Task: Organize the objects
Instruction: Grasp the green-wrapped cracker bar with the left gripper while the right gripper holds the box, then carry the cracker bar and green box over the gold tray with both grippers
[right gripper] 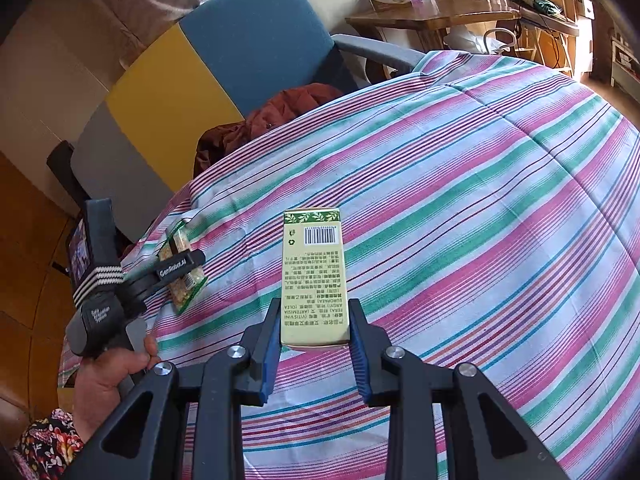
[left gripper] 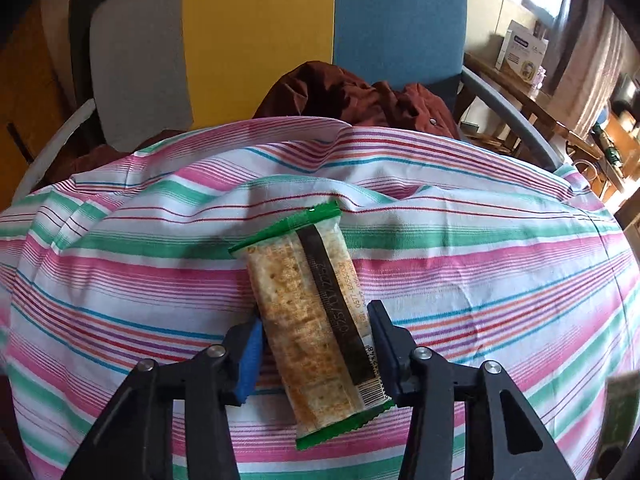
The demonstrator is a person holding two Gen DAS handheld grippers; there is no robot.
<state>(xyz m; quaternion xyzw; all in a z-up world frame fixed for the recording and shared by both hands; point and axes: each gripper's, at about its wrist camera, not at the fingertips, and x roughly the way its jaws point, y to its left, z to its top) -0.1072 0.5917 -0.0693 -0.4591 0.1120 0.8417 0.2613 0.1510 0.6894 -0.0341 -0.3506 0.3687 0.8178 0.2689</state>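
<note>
Cracker packet (left gripper: 310, 320), green-edged with a clear window, lies on the striped cloth (left gripper: 480, 260) between the fingers of the left gripper (left gripper: 316, 344). We record its long axis running away from that gripper and leaning slightly left, the far sealed end towards the chair (left gripper: 400, 16). The right pad touches the packet's barcode edge; the left blue pad (left gripper: 250, 360) sits just beside its other edge, and we cannot tell whether it presses. Its near end is partly masked by the gripper frame.

Yellow-green box (right gripper: 314, 276), printed with text and a barcode, is clamped at its near end by the right gripper (right gripper: 314, 344), both blue pads flat against its sides. We note its long axis pointing away from the gripper, barcode end farthest. Its underside is hidden, so we cannot tell whether it rests on the cloth.

From the right wrist view, we see the left gripper over the packet at the cloth's left edge, well apart from the box, with a hand (right gripper: 108, 380) on its handle and a floral sleeve (right gripper: 44, 444) cut off by the frame.

A dark red garment (left gripper: 352, 96) lies heaped on the chair seat, partly hidden behind the cloth. We list no containers in view.
</note>
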